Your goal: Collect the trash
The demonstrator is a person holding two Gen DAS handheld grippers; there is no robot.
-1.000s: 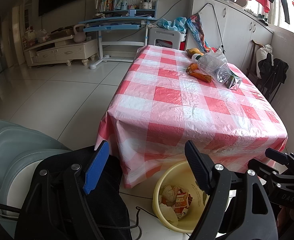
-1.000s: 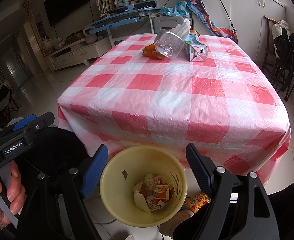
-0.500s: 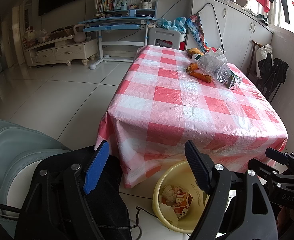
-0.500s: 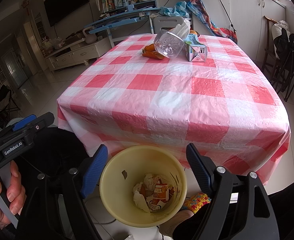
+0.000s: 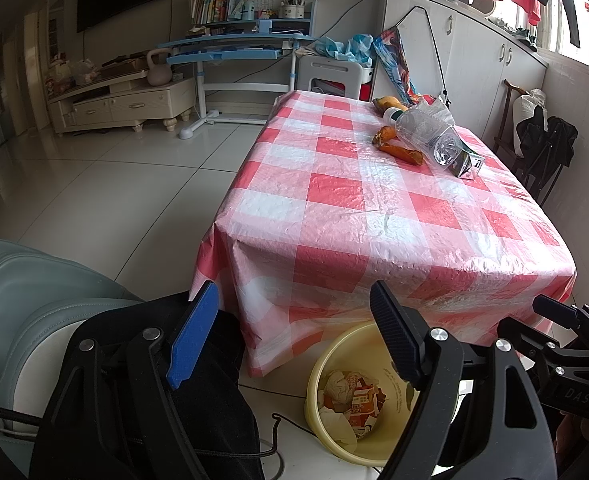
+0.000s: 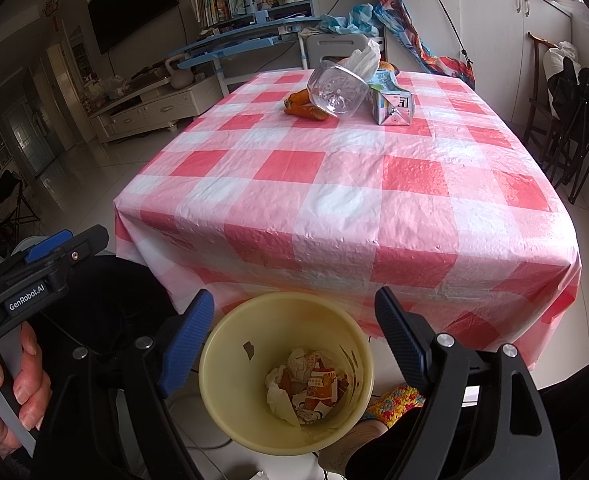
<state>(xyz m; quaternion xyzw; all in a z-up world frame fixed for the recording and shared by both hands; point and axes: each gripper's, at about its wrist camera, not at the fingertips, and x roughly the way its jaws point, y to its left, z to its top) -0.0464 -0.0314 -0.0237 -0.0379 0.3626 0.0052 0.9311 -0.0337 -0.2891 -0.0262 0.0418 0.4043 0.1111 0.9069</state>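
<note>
Trash is sitting far back on the table point(image 6: 374, 184): a clear bottle point(image 6: 336, 92), a carton point(image 6: 394, 108) and orange peels point(image 6: 304, 108). Both the left gripper point(image 5: 294, 336) and right gripper point(image 6: 294, 328) are hanging wide apart, holding nothing, over the yellow bin point(image 6: 222, 360). Reaching far and grabbing the bottle around its middle looks best.

The near half of the red-and-white checked plastic tablecloth point(image 6: 334, 184) lies bare, giving open passage from the front edge inward. At the far end a clear crushed plastic bottle point(image 6: 336, 90), orange peel scraps point(image 6: 304, 106) and a small drink carton point(image 6: 392, 106) crowd together, touching (a white tissue point(image 6: 364, 60) sits on top). Below the front edge, the round yellow plastic bin point(image 6: 214, 360) stands open-mouthed between the spread fingers of the right gripper point(image 6: 294, 340).
</note>
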